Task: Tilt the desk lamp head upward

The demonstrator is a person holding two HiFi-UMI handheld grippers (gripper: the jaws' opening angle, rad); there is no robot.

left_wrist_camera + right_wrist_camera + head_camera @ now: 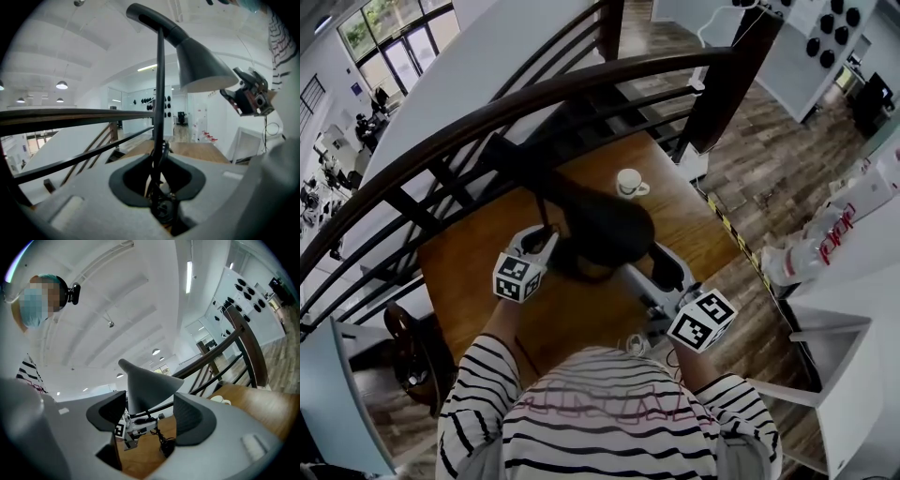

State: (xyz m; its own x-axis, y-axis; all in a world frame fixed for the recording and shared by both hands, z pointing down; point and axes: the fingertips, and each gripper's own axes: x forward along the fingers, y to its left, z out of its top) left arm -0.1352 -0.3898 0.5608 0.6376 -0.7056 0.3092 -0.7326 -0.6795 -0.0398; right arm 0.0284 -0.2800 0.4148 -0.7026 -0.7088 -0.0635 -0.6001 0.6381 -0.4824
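Note:
The dark desk lamp's head (605,225) hangs over the wooden table (478,272). In the left gripper view the cone-shaped lamp head (201,65) slopes down to the right from its thin upright stem (159,117). My left gripper (542,239) (159,187) is shut on that stem low down. My right gripper (661,267) (150,413) stands open at the head's right side. The lamp head (147,385) shows between its wide jaws, and the pads do not press on it. From the left gripper view the right gripper (251,96) sits just below the shade's rim.
A white cup (628,183) (219,400) stands at the table's far side. A dark curved railing (534,103) runs close behind the table. The lamp's cable (165,444) coils on the wood near the base. White furniture (834,347) stands to the right.

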